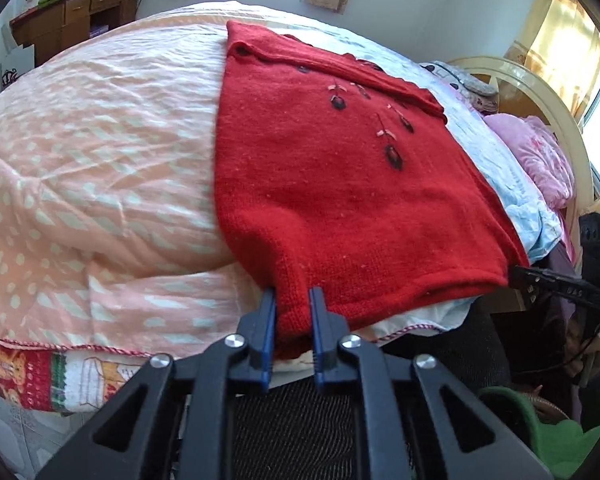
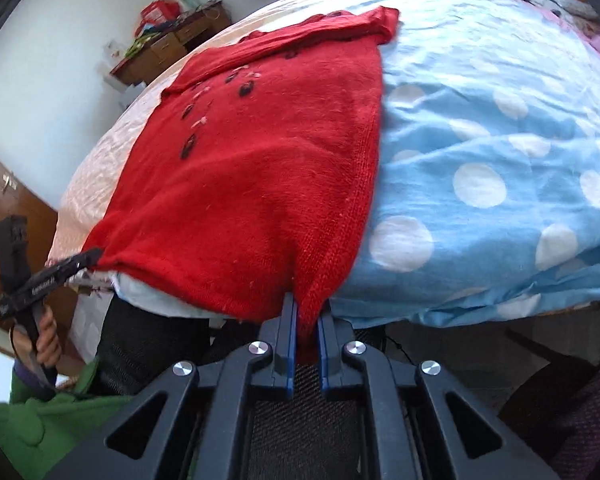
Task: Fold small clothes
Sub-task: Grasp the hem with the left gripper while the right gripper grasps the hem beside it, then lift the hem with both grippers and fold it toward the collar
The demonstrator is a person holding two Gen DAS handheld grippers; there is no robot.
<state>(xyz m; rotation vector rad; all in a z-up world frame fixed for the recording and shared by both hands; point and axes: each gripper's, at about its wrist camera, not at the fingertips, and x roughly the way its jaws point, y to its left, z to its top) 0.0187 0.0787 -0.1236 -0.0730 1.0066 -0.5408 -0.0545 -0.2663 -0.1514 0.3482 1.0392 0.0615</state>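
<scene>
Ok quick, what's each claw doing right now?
Left claw: closed on the red sweater's bottom edge.
Right claw: closed on the sweater's bottom corner.

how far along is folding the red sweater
Done: the red sweater lies flat on the bed, sleeves apparently tucked in. In hand: left gripper and right gripper each pinch a corner of its near hem. Left: carrying that hem toward the collar.

Red sweater [image 1: 340,184]: matt, fuzzy knitted wool. Beneath it, a quilt [image 2: 500,152] of crumpled, matt cotton cloth. Beyond the sweater, a desk [image 1: 72,20] of brown, lightly glossy wood.
</scene>
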